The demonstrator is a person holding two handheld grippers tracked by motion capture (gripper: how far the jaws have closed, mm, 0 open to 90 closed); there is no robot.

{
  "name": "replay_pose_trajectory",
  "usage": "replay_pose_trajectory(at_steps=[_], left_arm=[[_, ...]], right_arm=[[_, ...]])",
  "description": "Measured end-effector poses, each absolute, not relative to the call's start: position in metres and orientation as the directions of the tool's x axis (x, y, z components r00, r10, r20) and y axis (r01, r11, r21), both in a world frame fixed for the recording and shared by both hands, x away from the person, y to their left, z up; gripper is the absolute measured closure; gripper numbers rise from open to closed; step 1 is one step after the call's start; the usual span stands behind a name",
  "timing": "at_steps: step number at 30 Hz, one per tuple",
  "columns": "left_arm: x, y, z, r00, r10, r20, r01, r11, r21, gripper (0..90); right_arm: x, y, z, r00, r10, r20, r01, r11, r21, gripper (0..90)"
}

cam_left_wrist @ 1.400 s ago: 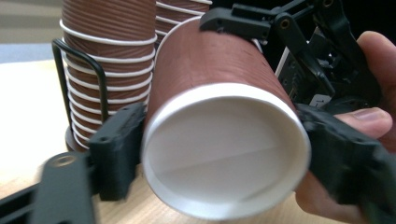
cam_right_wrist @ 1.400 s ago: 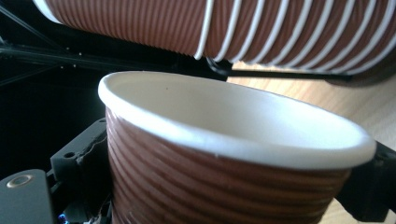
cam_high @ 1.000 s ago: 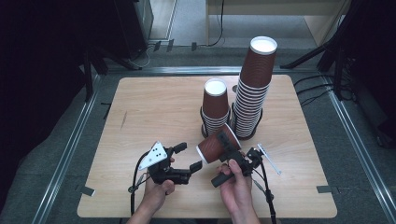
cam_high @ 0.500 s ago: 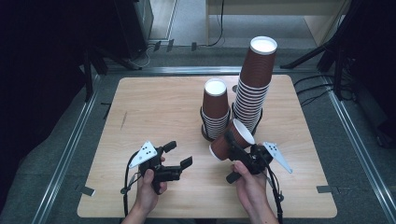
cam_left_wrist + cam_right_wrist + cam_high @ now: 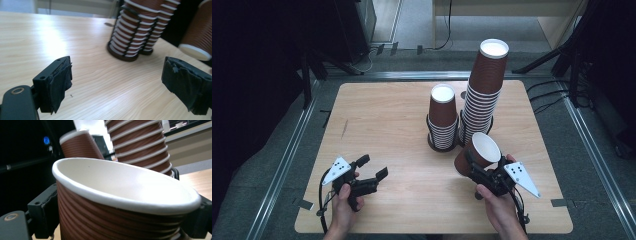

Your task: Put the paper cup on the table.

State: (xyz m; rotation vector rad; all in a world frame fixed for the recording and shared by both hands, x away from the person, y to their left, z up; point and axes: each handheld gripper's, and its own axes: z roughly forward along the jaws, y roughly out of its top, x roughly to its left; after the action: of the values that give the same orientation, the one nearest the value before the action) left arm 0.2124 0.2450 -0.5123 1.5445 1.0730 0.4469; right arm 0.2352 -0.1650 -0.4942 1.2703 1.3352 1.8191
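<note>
Right tongs [image 5: 476, 165] pinch a single brown paper cup [image 5: 477, 154] by its ribbed wall, mouth tilted up, just beside the tall cup stack [image 5: 484, 95] and short cup stack [image 5: 443, 120] on the wooden desk [image 5: 387, 115]. Left tongs [image 5: 373, 168] are spread and hold nothing, low over bare wood. Squeezing harder could crumple the thin cup; swinging it could knock the tall stack over. Since the earlier frames, the cup has moved rightward and turned its mouth upward, and the left tongs have drifted left, away from it.
</note>
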Motion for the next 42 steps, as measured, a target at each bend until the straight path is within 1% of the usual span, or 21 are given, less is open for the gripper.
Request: replay_pose_trajectory(at_steps=[3, 7, 10, 18, 23, 25, 32, 42], left_arm=[[0.21, 0.262, -0.52, 0.471, 0.839, -0.274, 0.396, 0.076, 0.915, 10.0], [0.208, 0.28, -0.526, 0.413, 0.872, -0.264, 0.39, 0.092, 0.916, 10.0], [0.206, 0.29, -0.528, 0.38, 0.887, -0.263, 0.389, 0.105, 0.915, 10.0], [0.205, 0.301, -0.535, 0.347, 0.911, -0.222, 0.397, 0.072, 0.915, 10.0], [0.197, 0.308, -0.54, 0.341, 0.923, -0.179, 0.394, 0.033, 0.919, 9.7], [0.194, 0.312, -0.541, 0.335, 0.925, -0.176, 0.4, 0.029, 0.916, 9.5], [0.182, 0.33, -0.545, 0.295, 0.938, -0.183, 0.401, 0.052, 0.915, 9.5], [0.18, 0.341, -0.547, 0.265, 0.944, -0.199, 0.405, 0.079, 0.911, 9.5]], right_arm=[[0.234, -0.169, -0.498, -0.393, 0.873, 0.289, 0.104, -0.271, 0.957, 8.6], [0.238, -0.178, -0.503, -0.357, 0.898, 0.258, 0.122, -0.23, 0.966, 8.6], [0.242, -0.186, -0.504, -0.335, 0.907, 0.254, 0.119, -0.227, 0.967, 8.7], [0.247, -0.209, -0.501, -0.289, 0.936, 0.2, 0.08, -0.185, 0.98, 8.7], [0.253, -0.221, -0.498, -0.262, 0.95, 0.171, 0.058, -0.162, 0.985, 8.7], [0.256, -0.225, -0.498, -0.247, 0.959, 0.14, 0.047, -0.132, 0.99, 8.7], [0.269, -0.234, -0.502, -0.203, 0.972, 0.117, 0.045, -0.11, 0.993, 8.7], [0.289, -0.242, -0.517, -0.118, 0.993, -0.002, 0.038, 0.007, 0.999, 8.7]])
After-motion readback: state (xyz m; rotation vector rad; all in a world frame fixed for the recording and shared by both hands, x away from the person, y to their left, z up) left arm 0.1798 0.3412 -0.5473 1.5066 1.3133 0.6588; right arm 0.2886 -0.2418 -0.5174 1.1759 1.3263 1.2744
